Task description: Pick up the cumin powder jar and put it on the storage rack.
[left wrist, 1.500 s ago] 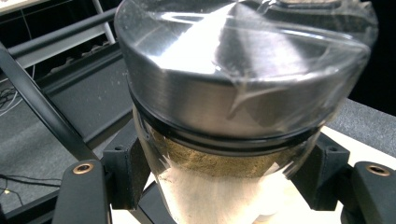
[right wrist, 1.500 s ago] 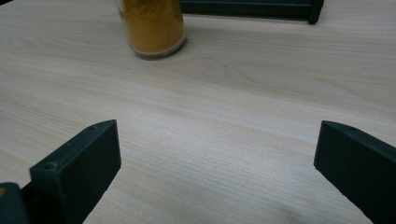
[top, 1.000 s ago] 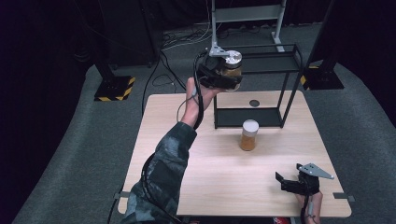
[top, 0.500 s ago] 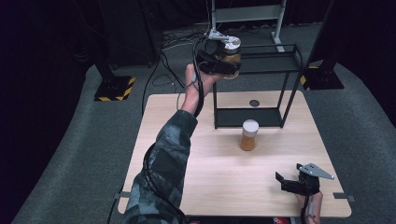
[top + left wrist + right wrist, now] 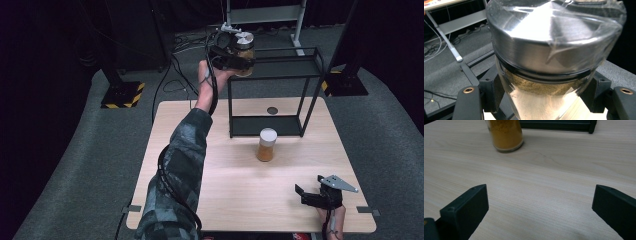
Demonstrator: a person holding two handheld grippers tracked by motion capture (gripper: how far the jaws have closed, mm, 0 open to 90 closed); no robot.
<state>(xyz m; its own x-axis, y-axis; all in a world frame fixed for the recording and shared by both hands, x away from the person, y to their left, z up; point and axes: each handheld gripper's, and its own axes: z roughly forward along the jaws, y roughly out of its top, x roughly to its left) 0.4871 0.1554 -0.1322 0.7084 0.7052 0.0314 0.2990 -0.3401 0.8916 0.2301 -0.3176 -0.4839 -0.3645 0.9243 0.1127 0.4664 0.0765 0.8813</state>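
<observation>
My left gripper (image 5: pixel 239 52) is raised high at the top left corner of the black wire shelf rack (image 5: pixel 295 52) and is shut on a glass spice jar (image 5: pixel 244 46) with a silver lid. In the left gripper view that jar (image 5: pixel 549 60) sits between the jaws, its brown powder showing under the shiny lid. A second jar (image 5: pixel 267 144) of orange powder with a white lid stands on the table in front of the rack. My right gripper (image 5: pixel 320 194) rests open near the table's front right edge, and its view shows the orange jar (image 5: pixel 505 135) ahead to the left.
The wooden table (image 5: pixel 200 150) carries the rack at its back and a small round dark disc (image 5: pixel 272 110) behind the rack's lower shelf. A metal stand (image 5: pixel 265 15) and cables lie on the grey floor beyond. A yellow-black striped base (image 5: pixel 122 95) sits at the left.
My left gripper has carried the silver-lidded jar up and to the right, to the top level of the rack. The right gripper and the orange jar have stayed still.
</observation>
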